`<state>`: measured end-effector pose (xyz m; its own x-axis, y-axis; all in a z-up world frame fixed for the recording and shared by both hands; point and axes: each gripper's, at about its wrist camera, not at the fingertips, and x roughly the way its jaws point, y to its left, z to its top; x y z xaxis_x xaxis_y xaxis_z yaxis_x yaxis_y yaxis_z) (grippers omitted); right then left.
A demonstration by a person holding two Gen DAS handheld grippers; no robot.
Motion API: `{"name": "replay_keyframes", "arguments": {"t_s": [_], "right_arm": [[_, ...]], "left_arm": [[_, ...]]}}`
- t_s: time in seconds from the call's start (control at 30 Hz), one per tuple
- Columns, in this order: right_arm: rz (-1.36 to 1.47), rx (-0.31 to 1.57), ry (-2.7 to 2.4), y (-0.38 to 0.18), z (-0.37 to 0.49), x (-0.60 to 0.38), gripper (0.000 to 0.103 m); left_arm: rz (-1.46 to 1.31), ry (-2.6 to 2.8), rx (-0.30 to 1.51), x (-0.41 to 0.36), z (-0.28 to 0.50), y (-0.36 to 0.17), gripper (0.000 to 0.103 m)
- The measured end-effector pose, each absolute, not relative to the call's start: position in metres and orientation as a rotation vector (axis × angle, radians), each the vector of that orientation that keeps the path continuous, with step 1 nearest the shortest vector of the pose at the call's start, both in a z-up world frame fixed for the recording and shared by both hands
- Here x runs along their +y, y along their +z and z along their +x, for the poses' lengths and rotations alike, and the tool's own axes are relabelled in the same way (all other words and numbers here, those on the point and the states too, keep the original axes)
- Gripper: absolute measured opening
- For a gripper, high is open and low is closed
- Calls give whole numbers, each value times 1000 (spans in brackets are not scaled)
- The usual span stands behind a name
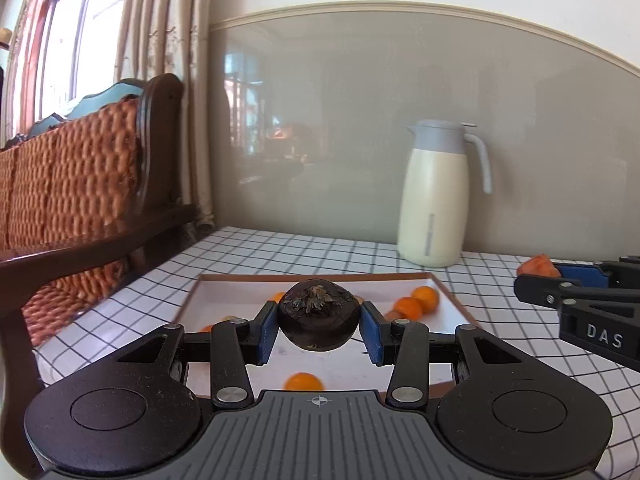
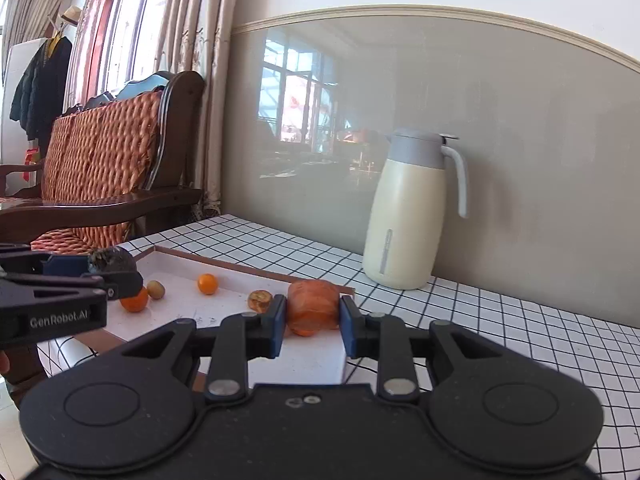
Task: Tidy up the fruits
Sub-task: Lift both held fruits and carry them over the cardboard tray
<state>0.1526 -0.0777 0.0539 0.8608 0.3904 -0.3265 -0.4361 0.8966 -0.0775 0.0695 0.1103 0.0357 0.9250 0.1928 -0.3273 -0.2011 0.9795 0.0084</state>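
My left gripper [image 1: 319, 326] is shut on a dark purple mangosteen [image 1: 318, 322] and holds it above the white tray [image 1: 224, 300]. It also shows at the left of the right wrist view [image 2: 114, 266]. My right gripper [image 2: 313, 314] is shut on an orange persimmon-like fruit [image 2: 313, 306] over the tray's right part [image 2: 304, 356]. It shows at the right of the left wrist view, holding the fruit [image 1: 538, 267]. Small oranges [image 1: 416, 303] [image 2: 207, 283] and a kiwi [image 2: 155, 289] lie in the tray.
A cream and grey thermos jug [image 1: 436, 196] [image 2: 408, 212] stands at the back of the checked tablecloth [image 1: 280, 248], near the grey wall. A wooden sofa with orange cushions [image 1: 72, 184] stands to the left of the table.
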Motion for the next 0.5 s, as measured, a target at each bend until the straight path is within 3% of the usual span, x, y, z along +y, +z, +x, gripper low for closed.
{"name": "replay_keyframes", "arguments": {"t_s": [0.5], "right_arm": [[-154,297,441,58,182,-32,19]], "left_arm": [[-52,285,325,172,89,38,44]]}}
